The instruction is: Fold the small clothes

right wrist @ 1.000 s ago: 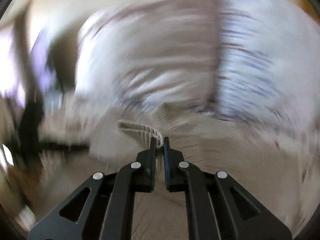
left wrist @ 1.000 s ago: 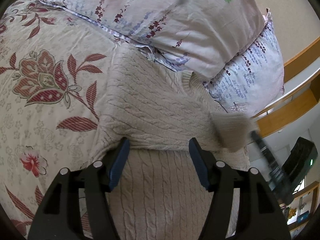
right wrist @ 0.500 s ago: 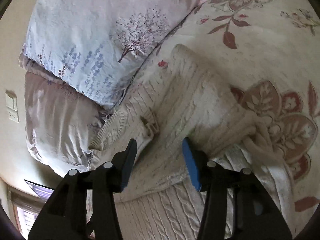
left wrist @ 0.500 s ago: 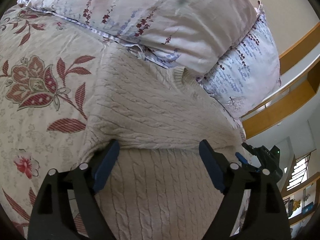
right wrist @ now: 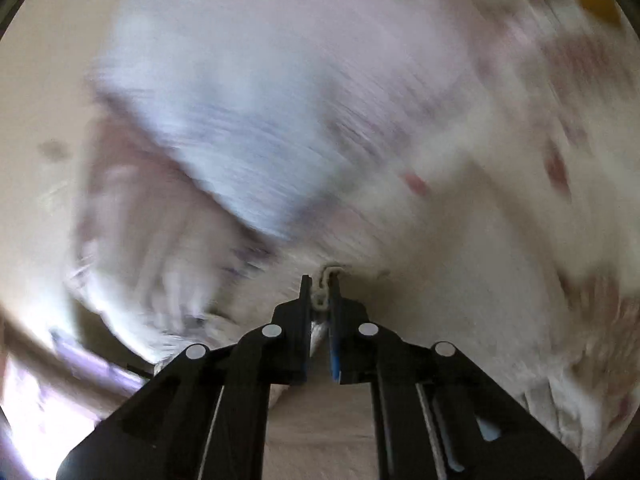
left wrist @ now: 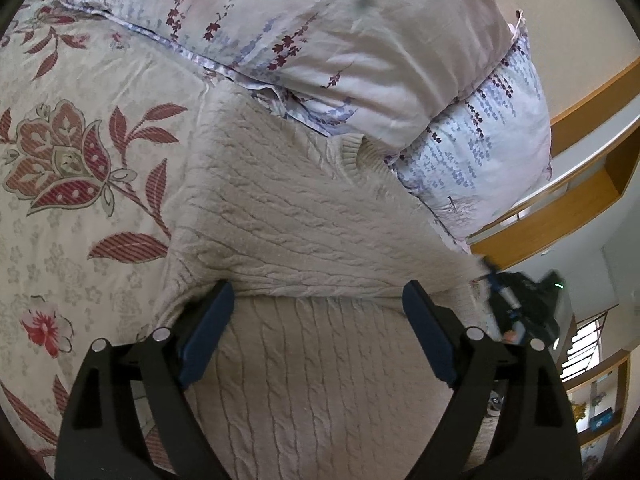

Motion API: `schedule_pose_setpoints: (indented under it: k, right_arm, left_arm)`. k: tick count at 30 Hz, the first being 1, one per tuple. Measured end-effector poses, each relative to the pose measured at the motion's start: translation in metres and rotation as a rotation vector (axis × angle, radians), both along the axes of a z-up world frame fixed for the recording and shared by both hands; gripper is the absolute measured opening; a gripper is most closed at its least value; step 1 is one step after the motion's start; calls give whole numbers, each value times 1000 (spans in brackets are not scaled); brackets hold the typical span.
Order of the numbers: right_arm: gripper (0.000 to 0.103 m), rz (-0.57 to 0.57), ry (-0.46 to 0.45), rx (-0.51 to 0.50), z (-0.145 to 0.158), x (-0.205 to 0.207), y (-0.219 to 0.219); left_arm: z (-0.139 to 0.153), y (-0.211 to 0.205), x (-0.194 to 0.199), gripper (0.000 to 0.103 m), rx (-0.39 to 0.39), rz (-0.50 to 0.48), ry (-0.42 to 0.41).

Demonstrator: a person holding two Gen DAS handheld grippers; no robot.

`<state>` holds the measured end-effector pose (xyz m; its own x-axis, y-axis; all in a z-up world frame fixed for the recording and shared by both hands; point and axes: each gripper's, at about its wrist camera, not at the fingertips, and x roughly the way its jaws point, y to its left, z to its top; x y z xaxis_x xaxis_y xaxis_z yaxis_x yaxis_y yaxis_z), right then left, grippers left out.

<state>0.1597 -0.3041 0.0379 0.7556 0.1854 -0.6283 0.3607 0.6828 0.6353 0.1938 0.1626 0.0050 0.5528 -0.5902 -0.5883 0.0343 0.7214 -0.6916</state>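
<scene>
A cream cable-knit sweater (left wrist: 288,208) lies on the floral bedspread (left wrist: 80,184), its collar against the pillows and one sleeve folded across its body. My left gripper (left wrist: 318,300) is open and empty, low over the sweater's middle, its jaws astride the folded sleeve's lower edge. My right gripper (right wrist: 322,286) is shut on a knit edge of the sweater (right wrist: 325,292); that view is heavily blurred by motion. The right gripper also shows in the left wrist view (left wrist: 504,300), at the sweater's right edge.
Two floral pillows (left wrist: 360,40) lie stacked beyond the sweater's collar. A wooden headboard and ledge (left wrist: 580,184) rise at the right. The bedspread stretches out to the left of the sweater.
My right gripper was open over the sweater half a second ago; now it is shut on a knit edge and moving fast. My left gripper stays open and has shifted slightly.
</scene>
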Motion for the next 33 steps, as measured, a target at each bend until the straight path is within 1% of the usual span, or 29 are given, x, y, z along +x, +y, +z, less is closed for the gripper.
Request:
schedule_pose_setpoints:
  k: [1, 2, 3, 4, 5, 6, 8, 10, 15, 17, 22, 24, 25, 26, 27, 28, 29, 30, 33]
  right_arm:
    - [8, 14, -47, -37, 9, -4, 4]
    - [8, 23, -85, -94, 18, -11, 10]
    - [7, 15, -60, -138, 19, -15, 13]
    - [8, -3, 20, -169, 12, -16, 13]
    - [8, -29, 142, -157, -6, -18, 7]
    - [8, -49, 225, -105, -24, -21, 0]
    - [8, -66, 288, -38, -44, -27, -6]
    - [8, -70, 282, -27, -47, -31, -8]
    - [7, -68, 244, -59, -30, -31, -3]
    - [7, -73, 261, -75, -31, -34, -1]
    - [7, -82, 322, -77, -49, -35, -1]
    - [9, -57, 336, -119, -47, -32, 1]
    - [13, -48, 340, -126, -44, -32, 2]
    - [23, -37, 338, -124, -40, -34, 2]
    - [40, -30, 331, -123, -36, -39, 1]
    - [47, -25, 319, -123, -32, -43, 0]
    - [57, -13, 292, -128, -24, -52, -2]
    - [63, -5, 280, -142, -18, -59, -3]
    - [63, 16, 266, -188, -4, -82, -6]
  left_arm:
    - [0, 1, 0, 86, -6, -1, 1]
    - [0, 1, -1, 86, -8, -2, 1]
    - [1, 0, -1, 86, -8, -3, 1]
    - [1, 0, -2, 86, -8, -5, 0]
    - [1, 0, -2, 86, -6, -7, -1]
    - [1, -1, -2, 86, -4, -9, -1]
    - [2, -1, -2, 86, -1, -12, 0]
    - [2, -1, -3, 86, -2, -12, 3]
    - [3, -1, -6, 86, 2, -19, 3]
    - [3, -2, -7, 86, 10, -24, 0]
    - [6, -2, -13, 86, 38, -34, -2]
    - [6, -1, -16, 86, 49, -35, -2]
    - [8, 0, -20, 86, 63, -33, -3]
    - [9, 1, -23, 86, 76, -31, -6]
    - [10, 3, -27, 86, 91, -29, -6]
    - [12, 6, -34, 86, 102, -29, -11]
    - [12, 9, -38, 86, 102, -29, -15]
    - [13, 13, -43, 86, 102, -29, -17]
    - [13, 24, -62, 86, 135, -6, -11]
